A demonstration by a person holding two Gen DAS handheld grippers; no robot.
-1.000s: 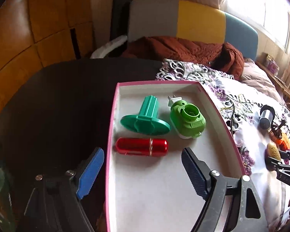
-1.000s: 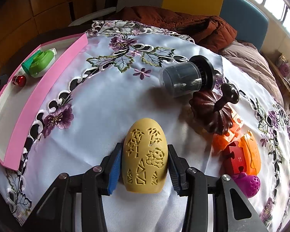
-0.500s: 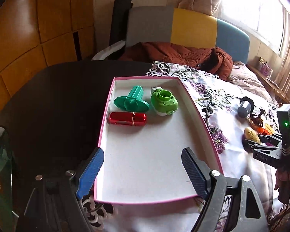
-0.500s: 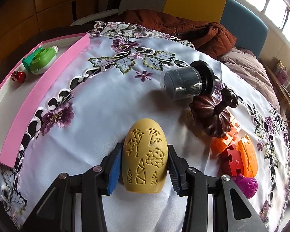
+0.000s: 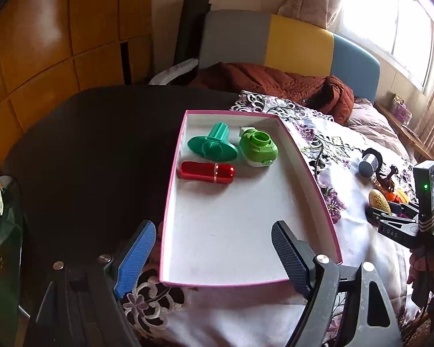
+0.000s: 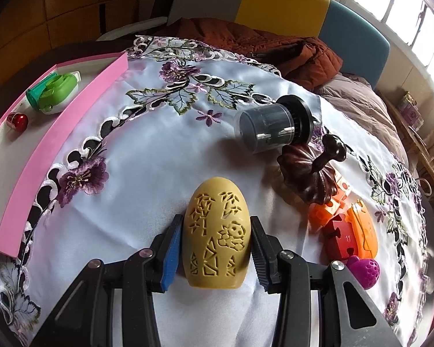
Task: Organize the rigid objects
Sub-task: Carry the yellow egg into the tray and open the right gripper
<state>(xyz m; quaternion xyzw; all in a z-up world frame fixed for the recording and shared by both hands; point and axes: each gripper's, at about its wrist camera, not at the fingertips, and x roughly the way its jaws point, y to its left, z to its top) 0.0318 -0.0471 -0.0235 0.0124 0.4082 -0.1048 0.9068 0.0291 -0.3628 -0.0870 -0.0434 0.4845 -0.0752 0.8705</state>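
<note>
Right hand-held gripper (image 6: pixel 215 248) clamping carved egg (image 6: pixel 217 234), pink tray (image 6: pixel 58 133) nearby

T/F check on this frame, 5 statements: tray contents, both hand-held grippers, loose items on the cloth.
1. The right hand-held gripper is shut on the yellow carved egg. True.
2. The pink tray holds four objects. False: three, a red tube, a teal funnel-shaped piece and a green plug-in device.
3. The left hand-held gripper is open and empty. True.
4. The grey cylinder stands upright. False: it lies on its side.
5. The egg is already in the tray. False: it is over the embroidered cloth.
</note>
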